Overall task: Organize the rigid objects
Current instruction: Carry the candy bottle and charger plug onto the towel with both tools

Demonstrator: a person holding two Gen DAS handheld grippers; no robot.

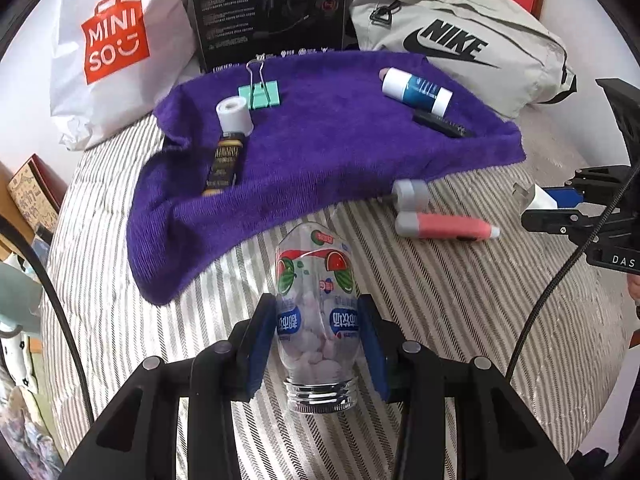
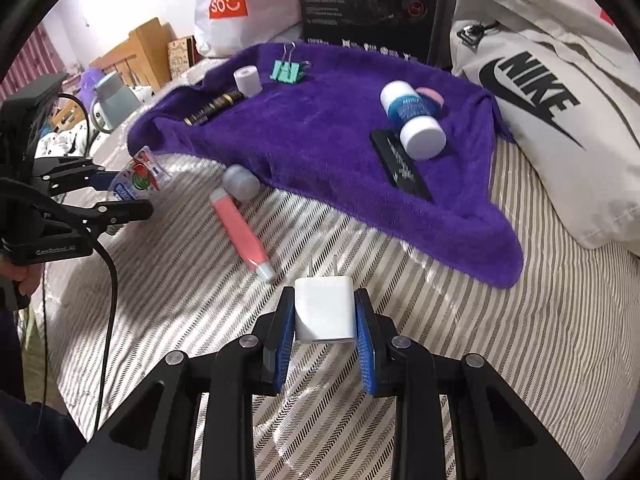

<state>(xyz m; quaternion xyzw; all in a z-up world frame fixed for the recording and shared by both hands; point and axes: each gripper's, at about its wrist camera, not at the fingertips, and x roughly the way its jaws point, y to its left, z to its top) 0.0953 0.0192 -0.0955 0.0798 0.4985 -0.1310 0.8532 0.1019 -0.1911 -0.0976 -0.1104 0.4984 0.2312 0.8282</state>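
Across a striped bed (image 1: 420, 300) lies a purple towel (image 1: 320, 152), which appears to be the collecting spot, since several small rigid items already rest on it: a blue and white bottle (image 1: 416, 91), a dark tube with a grey cap (image 1: 228, 148), a flat black bar (image 1: 442, 123) just beside the bottle, and a mint binder clip (image 1: 260, 94) near the far edge. Behind the towel stand a white shopping bag (image 1: 116, 48), a black box (image 1: 268, 8) and a grey sports bag (image 1: 460, 40). Off the towel, near its front edge, a pink tube (image 1: 444, 227) and a grey cap (image 1: 410, 195) lie on the bed, probably not yet sorted. The left tool (image 1: 320, 332) is closed around a clear candy bottle (image 1: 316, 308), held above the bed, neck toward the camera. The right tool (image 2: 324, 316) grips a white plug adapter (image 2: 324, 308) by its sides, prongs forward, likely for setting on the towel.
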